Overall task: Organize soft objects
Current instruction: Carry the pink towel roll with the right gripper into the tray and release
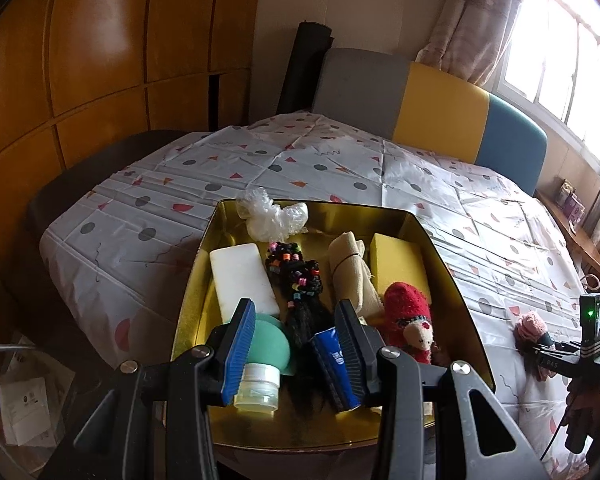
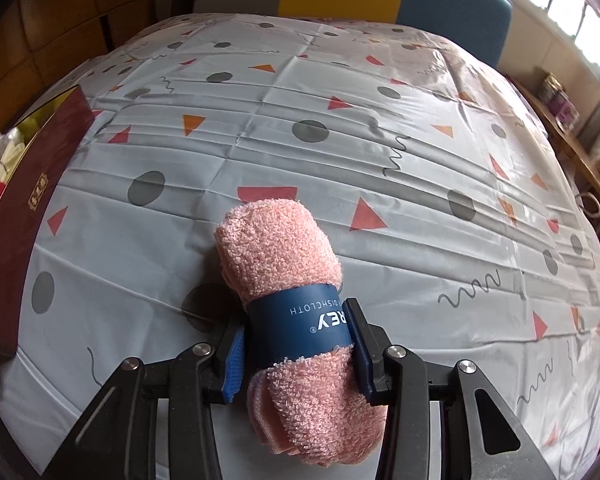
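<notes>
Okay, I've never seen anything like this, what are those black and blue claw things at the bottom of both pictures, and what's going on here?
No robot here: a person holds a two-fingered grabbing tool in each hand, each carrying a forward-looking camera. The left tool hangs over a gold-lined box, holding nothing. In the box lie a white sponge, yellow sponge, beaded hair ties, rolled cream cloth, red plush sock and green bottle. The right tool is closed on a rolled pink dishcloth, gripping its blue paper band, above the patterned tablecloth.
</notes>
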`<state>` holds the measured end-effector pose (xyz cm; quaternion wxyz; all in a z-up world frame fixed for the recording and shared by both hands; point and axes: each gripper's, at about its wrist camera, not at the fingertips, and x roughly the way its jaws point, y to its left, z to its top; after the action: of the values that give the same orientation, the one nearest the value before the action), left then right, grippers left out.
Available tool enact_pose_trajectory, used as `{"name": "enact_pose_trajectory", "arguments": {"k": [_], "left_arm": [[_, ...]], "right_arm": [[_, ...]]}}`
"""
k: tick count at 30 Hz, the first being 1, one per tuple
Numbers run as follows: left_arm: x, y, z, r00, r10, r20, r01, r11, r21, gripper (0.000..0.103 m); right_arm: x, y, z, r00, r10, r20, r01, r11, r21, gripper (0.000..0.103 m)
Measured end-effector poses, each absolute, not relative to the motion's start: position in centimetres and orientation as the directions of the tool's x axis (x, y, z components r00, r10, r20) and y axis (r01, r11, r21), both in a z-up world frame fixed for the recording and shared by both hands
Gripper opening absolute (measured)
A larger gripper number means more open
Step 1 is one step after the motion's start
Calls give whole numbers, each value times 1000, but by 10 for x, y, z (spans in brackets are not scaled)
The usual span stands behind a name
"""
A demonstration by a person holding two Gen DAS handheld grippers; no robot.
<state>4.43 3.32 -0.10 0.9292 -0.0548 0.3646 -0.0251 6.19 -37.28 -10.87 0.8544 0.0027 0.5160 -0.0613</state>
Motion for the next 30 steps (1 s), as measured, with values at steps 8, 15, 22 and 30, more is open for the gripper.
{"name": "enact_pose_trajectory", "arguments": {"k": [8,15,22,30], "left_arm": [[42,54,-6,726,-54,-685,-35,993,-115,41],[41,75,-9,726,-27,-688,-84,988,-127,41],[39,107,-12,721,28,-692,-169,976,-136,41],[35,123,-14,719,50,-693,-204,969,-142,41]], "right_arm": [[61,-356,-97,470,-98,-877,141,989,-35,37],[61,-349,-83,494,-48,-868,163,986,39,37],[69,-285,-20,614,134,-778,-8,987,163,37],[91,-150,-3,558,383,-736,-281,922,266,37]]}}
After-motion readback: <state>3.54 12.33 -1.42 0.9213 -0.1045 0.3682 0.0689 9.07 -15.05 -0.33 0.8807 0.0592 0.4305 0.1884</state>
